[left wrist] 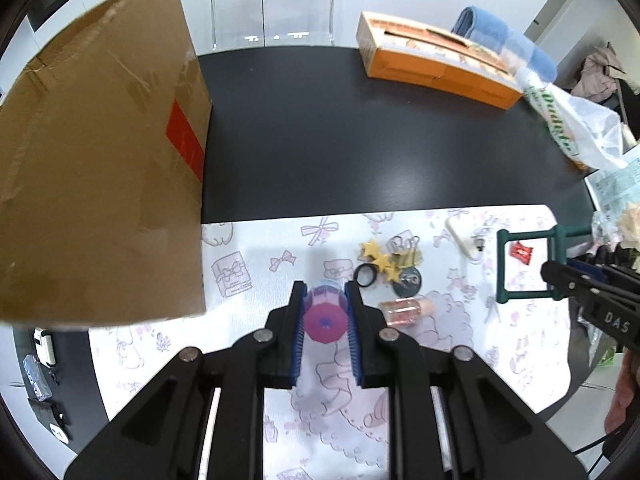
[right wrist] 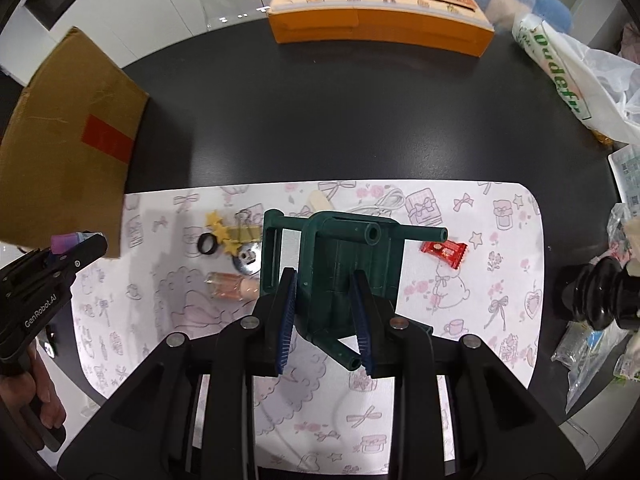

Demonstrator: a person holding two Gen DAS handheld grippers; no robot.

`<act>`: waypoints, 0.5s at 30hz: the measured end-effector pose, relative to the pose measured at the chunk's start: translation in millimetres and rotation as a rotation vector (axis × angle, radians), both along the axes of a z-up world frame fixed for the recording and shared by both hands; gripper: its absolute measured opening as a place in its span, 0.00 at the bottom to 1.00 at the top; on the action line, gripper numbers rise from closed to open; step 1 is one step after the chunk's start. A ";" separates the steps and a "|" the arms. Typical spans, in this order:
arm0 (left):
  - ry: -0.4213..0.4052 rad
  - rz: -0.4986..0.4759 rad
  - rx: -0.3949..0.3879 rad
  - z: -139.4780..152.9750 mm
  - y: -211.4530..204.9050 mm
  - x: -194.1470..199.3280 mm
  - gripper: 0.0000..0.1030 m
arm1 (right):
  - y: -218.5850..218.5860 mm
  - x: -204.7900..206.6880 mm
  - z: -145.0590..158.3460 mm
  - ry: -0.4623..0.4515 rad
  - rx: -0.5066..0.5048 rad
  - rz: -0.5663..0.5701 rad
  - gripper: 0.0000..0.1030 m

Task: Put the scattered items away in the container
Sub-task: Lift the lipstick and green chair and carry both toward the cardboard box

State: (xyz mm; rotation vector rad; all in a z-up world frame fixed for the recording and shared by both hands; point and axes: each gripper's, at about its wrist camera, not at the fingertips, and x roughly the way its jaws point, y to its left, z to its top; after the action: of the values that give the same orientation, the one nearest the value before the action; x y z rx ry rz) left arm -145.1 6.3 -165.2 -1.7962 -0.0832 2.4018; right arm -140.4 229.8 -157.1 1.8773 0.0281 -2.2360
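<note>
My left gripper (left wrist: pixel 325 300) is shut on a small clear bottle with a magenta cap (left wrist: pixel 325 318), held above the patterned mat (left wrist: pixel 248 248). A brown cardboard box (left wrist: pixel 100 160) with a red label rises close on the left. My right gripper (right wrist: pixel 323 276) is shut on a dark green plastic frame (right wrist: pixel 340 240), lifted off the mat. On the mat lie yellow star clips (right wrist: pixel 218 224), a black ring (right wrist: pixel 207 245), binder clips (right wrist: pixel 246 222), a round metal disc (right wrist: pixel 246 261), a nail polish bottle (right wrist: pixel 232 286) and a red candy (right wrist: pixel 444 251). In the right wrist view the left gripper (right wrist: pixel 80 248) is at the left edge.
An orange carton (right wrist: pixel 380 28) lies at the back of the black table (right wrist: pixel 320 128), with a blue towel (left wrist: pixel 504 40) behind it. A white plastic bag (right wrist: pixel 580 80) and packets crowd the right side. A white item (left wrist: pixel 464 236) with a cord lies on the mat. A hand (right wrist: pixel 36 408) grips the left tool.
</note>
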 end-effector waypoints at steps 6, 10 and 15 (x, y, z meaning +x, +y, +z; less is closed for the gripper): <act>0.045 0.008 0.012 32.4 -2.5 18.2 0.18 | -0.8 25.0 24.1 0.037 -0.017 0.011 0.26; 0.072 0.011 0.016 52.0 -4.2 32.3 0.18 | -3.8 38.8 36.5 0.054 -0.024 0.028 0.26; 0.098 0.001 0.025 70.2 -3.4 45.7 0.18 | -10.5 50.1 49.1 0.068 -0.032 0.050 0.26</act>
State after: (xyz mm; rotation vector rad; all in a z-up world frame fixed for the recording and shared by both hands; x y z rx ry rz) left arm -99.5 2.9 -95.0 -1.6652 -0.1027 2.4739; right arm -90.3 219.3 -107.9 1.7649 0.0497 -2.2523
